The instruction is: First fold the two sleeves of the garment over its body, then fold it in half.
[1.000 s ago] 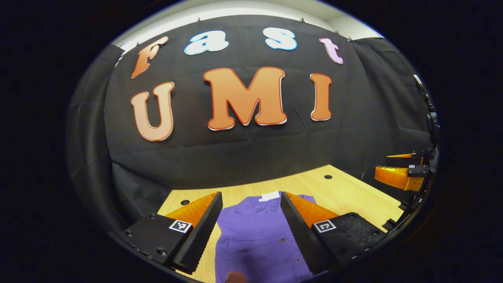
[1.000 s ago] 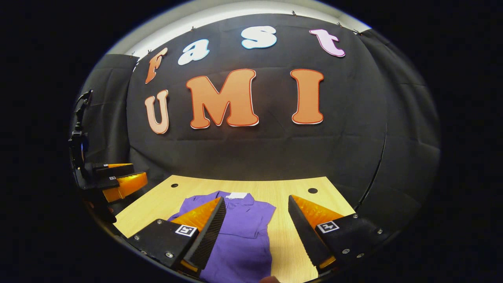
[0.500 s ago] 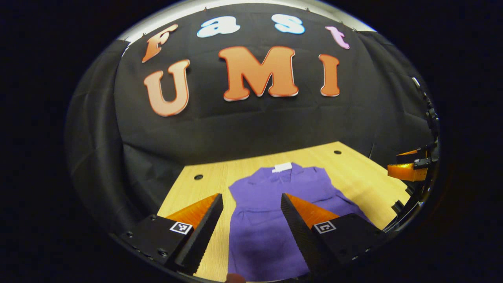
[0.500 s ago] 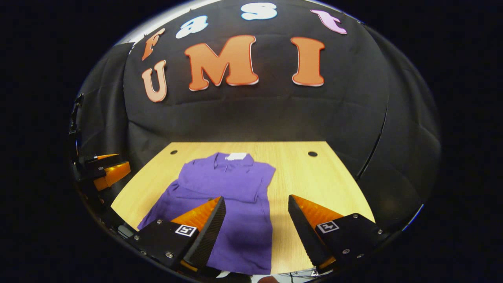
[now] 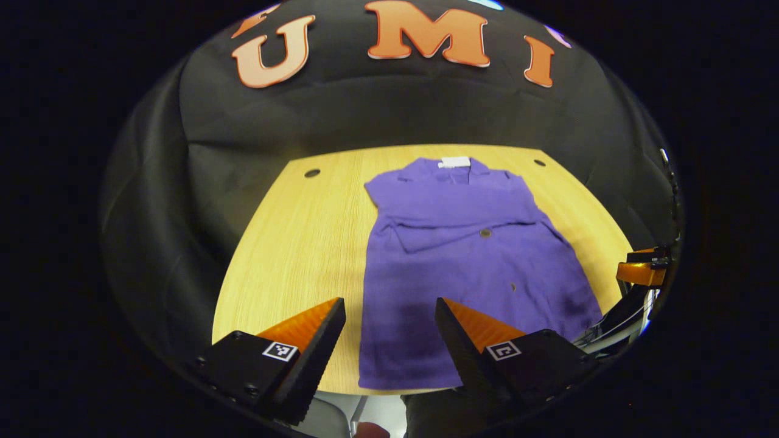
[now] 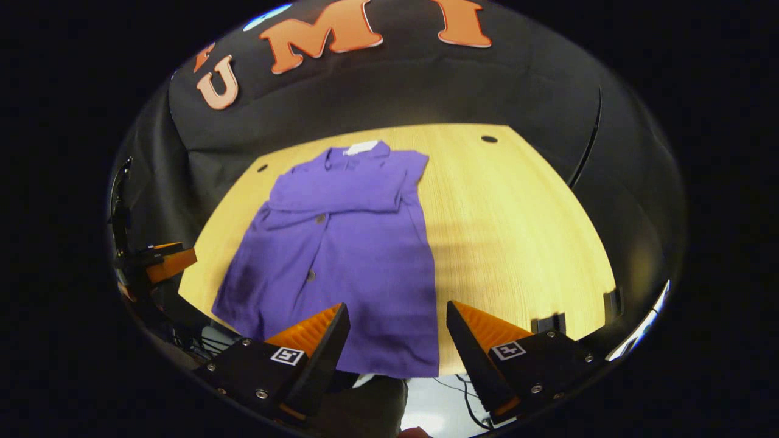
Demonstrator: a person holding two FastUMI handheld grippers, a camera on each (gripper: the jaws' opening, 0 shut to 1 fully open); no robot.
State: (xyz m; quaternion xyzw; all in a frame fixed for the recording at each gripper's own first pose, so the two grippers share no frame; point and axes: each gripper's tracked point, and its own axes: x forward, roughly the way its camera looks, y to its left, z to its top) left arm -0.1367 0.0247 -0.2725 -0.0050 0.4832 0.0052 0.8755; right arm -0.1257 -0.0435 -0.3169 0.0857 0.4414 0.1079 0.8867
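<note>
Nearest the cameras, the left gripper and right gripper are held with jaws wide apart and empty, above the near hem of the purple shirt. Both have been drawn back and raised within the last second, so far more of the counter is now taken in. Farther off, both sleeves are seen folded across the chest, below the collar. The sleeve step is judged done; folding in half remains.
</note>
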